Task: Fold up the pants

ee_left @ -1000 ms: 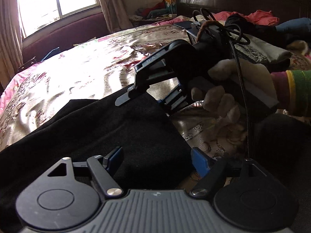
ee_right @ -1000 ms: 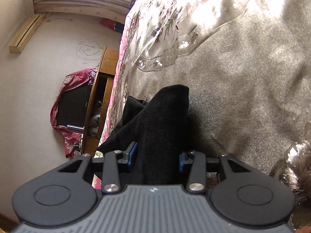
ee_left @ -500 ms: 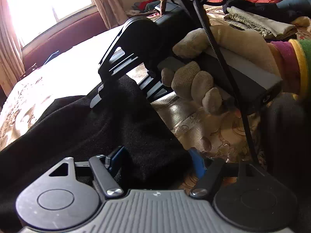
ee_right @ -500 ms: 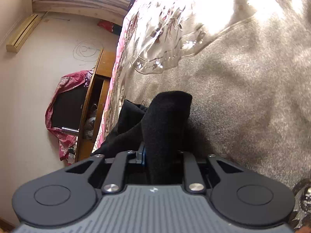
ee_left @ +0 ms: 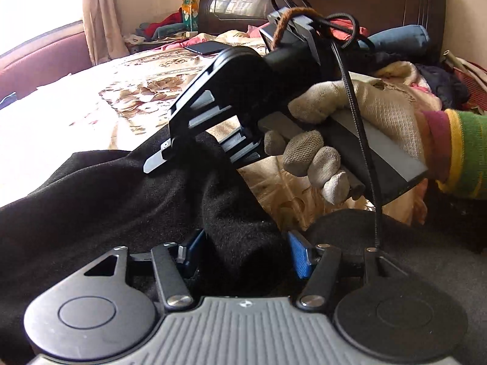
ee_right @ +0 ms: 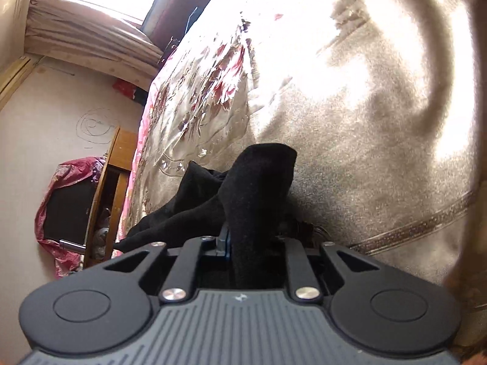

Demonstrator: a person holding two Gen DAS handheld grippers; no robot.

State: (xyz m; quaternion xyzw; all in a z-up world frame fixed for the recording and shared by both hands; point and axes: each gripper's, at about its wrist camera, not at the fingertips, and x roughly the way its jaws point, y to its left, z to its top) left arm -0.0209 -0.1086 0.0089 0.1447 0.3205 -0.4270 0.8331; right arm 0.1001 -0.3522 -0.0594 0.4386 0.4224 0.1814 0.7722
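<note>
Bedspread (ee_left: 158, 70) of shiny floral fabric covers the bed, with a plainer, plush stretch (ee_right: 365, 152) of bedding in the right wrist view. Black pants (ee_left: 106, 200) lie spread across the bedspread, one edge pulled up into a ridge. A dark wooden headboard (ee_left: 334, 3) stands behind piled clothes and a dark blue pillow (ee_left: 398, 38). The right gripper (ee_right: 252, 237) pinches a fold of the pants that sticks up ahead of its fingers, though its jaws are easing open slightly; a gloved right hand (ee_left: 350, 130) holds its handle. The left gripper (ee_left: 240, 252) sits at middling width, its jaws closing, with the pants' raised ridge between its blue pads (ee_left: 299, 258), the right pad clear of the cloth.
</note>
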